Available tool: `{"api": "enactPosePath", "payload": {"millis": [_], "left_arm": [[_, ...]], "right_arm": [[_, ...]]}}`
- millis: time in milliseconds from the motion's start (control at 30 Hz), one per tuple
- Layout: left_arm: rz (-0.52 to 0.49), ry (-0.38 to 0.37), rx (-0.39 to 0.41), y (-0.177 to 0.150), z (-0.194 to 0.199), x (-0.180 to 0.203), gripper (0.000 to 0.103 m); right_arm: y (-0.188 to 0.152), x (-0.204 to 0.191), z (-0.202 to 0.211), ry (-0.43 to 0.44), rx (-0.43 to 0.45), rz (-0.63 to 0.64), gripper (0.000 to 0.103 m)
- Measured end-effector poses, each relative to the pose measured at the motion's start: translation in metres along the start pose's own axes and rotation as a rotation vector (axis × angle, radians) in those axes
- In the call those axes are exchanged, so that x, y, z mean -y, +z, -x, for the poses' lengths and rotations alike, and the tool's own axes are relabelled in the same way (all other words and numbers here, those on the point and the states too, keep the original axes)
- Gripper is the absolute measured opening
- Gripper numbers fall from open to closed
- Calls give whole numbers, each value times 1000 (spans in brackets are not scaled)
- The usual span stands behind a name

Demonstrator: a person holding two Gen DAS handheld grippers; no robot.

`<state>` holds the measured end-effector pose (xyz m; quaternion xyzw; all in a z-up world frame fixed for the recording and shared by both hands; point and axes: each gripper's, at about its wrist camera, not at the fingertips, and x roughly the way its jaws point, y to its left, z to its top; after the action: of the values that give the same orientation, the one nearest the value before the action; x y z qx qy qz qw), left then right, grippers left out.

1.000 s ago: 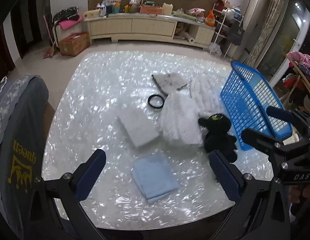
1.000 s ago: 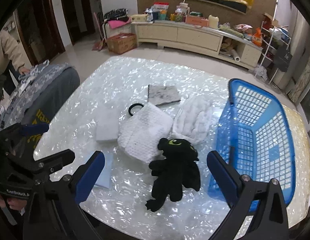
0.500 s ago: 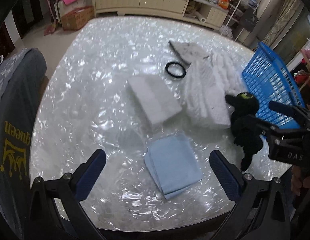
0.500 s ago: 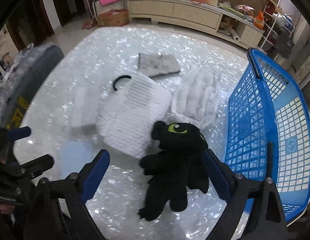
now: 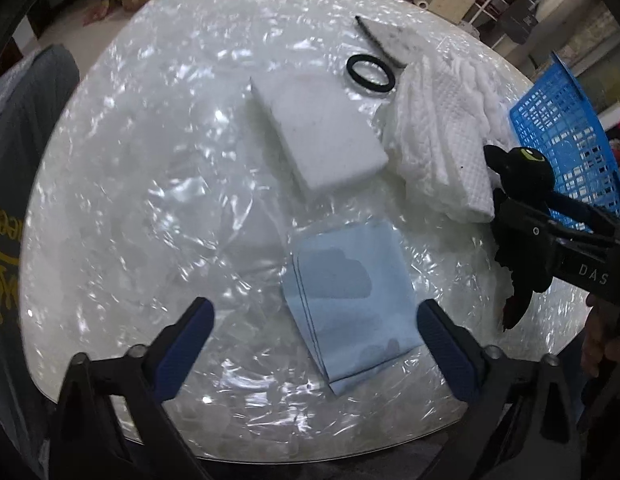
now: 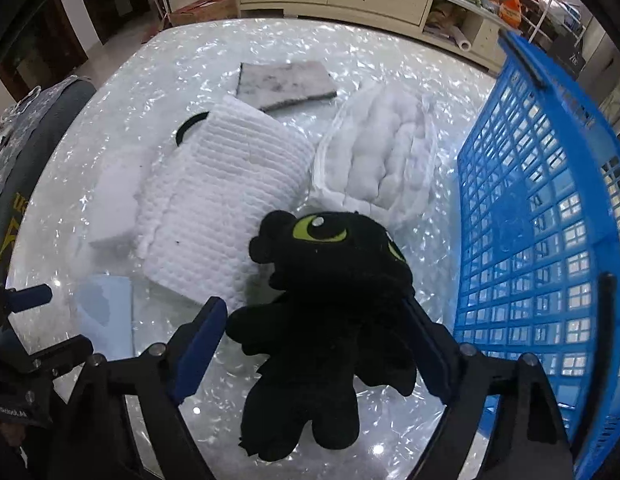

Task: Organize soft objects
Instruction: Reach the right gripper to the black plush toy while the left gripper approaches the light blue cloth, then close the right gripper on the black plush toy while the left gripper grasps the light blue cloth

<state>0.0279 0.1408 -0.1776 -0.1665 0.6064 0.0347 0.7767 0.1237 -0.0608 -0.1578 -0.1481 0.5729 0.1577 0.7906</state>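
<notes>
The right gripper (image 6: 316, 340) has its jaws wide apart on either side of the black plush dragon (image 6: 330, 296), which lies near the table's (image 5: 149, 168) right edge — whether the pads touch it is unclear. The left gripper (image 5: 314, 344) hangs with jaws spread over the folded light-blue cloth (image 5: 350, 300) by the near edge. Beyond lie a white foam block (image 5: 318, 132), white waffle towel (image 6: 221, 204), quilted white pad (image 6: 384, 156) — and a blue basket (image 6: 550, 208) at the right edge.

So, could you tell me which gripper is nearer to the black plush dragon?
Right. The right gripper is open with its fingers on either side of the black plush dragon. The left gripper is off to the dragon's left, open above the light blue cloth.
</notes>
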Motion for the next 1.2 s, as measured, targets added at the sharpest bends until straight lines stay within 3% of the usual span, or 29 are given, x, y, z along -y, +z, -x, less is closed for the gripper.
{"api": "enactPosePath", "payload": {"millis": [167,300,433,567,700,800,900,1000,1033,1100,1167,1200], "left_arm": [[-4,57,-29,0,-7,4,94],[2,76,-41,1,-9,8,88],[-58,92,-43,-3,-9,27,57],[-68,112,-50,-4,-11,39,43],[-17,89,-59,-7,-10,40,42],[-44,148,-35,-20,-9,56,51],[-32,188,-30,-23,-12,67,52],[-42,174,-34,-23,-10,74,39],[-52,166,-34,-24,-10,78,29],[-59,168,-30,-23,-13,79,26],[-66,151,-30,-24,-10,85,9],[-55,125,-37,-24,-11,86,8]], "right_arm": [[0,1,-13,-5,-31,-11,79],[1,3,-28,22,-63,-34,69],[-1,0,-30,16,-58,-40,64],[-7,4,-28,33,-52,-50,63],[-13,9,-20,54,-49,-50,63],[-19,11,-15,62,-39,-46,63],[-22,11,-13,68,-28,-38,63],[-30,17,-10,77,-17,-33,63],[-31,17,-10,79,-13,-31,63],[-35,18,-9,81,-6,-28,63],[-37,18,-9,84,-2,-27,63],[-38,19,-9,89,1,-29,62]]}}
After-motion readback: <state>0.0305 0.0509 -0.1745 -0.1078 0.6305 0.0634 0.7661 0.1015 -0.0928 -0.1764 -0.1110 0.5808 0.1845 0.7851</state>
